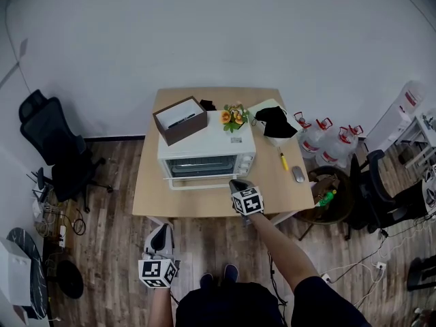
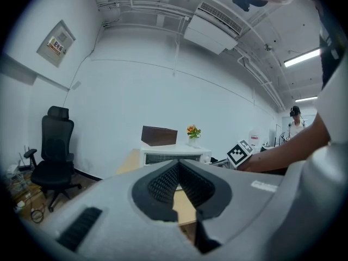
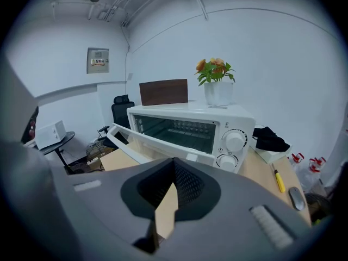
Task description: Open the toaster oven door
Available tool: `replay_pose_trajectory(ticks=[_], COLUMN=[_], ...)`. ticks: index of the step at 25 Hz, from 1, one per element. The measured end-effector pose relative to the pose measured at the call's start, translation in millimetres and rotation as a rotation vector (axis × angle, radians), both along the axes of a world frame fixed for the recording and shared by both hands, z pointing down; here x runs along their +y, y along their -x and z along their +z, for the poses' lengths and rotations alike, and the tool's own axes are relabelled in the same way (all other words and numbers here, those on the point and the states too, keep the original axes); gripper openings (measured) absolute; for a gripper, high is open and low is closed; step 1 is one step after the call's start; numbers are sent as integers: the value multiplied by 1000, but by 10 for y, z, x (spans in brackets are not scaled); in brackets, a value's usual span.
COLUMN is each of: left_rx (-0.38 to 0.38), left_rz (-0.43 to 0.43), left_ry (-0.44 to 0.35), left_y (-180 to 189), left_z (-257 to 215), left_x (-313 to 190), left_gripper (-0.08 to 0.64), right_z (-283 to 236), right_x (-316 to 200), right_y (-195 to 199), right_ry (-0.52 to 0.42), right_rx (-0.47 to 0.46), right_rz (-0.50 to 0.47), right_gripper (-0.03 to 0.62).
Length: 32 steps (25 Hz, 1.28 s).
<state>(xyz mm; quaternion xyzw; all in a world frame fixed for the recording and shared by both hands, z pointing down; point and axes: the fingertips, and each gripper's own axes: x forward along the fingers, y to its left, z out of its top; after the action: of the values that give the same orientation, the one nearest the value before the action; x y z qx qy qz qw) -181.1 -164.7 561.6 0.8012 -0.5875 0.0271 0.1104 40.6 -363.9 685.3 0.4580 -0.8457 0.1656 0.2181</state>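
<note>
A white toaster oven (image 1: pixel 204 145) stands on a wooden table (image 1: pixel 153 196). In the right gripper view the oven (image 3: pixel 228 116) is close ahead, its glass door (image 3: pixel 157 144) tilted outward and partly open, with the rack visible inside. My right gripper (image 1: pixel 238 184) hovers just in front of the oven's lower right corner; its jaws are shut on nothing (image 3: pixel 174 162). My left gripper (image 1: pixel 162 229) hangs low beyond the table's front edge, shut and empty (image 2: pixel 178 163), with the oven (image 2: pixel 174 155) farther ahead.
On the oven sit a brown box (image 1: pixel 180 119) and a flower pot (image 1: pixel 234 118). A black cloth (image 1: pixel 275 121), a yellow-handled tool (image 1: pixel 283 159) and a mouse (image 1: pixel 298 174) lie at the table's right. A black chair (image 1: pixel 58 148) stands left, water bottles (image 1: pixel 320 138) right.
</note>
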Motion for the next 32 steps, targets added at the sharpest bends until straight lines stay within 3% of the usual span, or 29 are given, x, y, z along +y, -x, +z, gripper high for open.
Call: replay_pose_trajectory(ticks=[7,20,24,32], left_rx=[38,37,4,34], left_rz=[-4,-5,-5,-11], left_ry=[4,12,3,14], left_y=[31,59,35,80], left_z=[13,19,20,42], left_x=[-11,-20,7,13], left_gripper=[-3,-3,-3,-3], right_z=[113,203,354,446], right_x=[179,262,346,380], right_y=[-10,41,132,187], right_ry=[1,-9,7,4], right_rx=[-9,-2,30,39], right_rz=[0,0,-19,13], right_gripper=[6,6,6,6])
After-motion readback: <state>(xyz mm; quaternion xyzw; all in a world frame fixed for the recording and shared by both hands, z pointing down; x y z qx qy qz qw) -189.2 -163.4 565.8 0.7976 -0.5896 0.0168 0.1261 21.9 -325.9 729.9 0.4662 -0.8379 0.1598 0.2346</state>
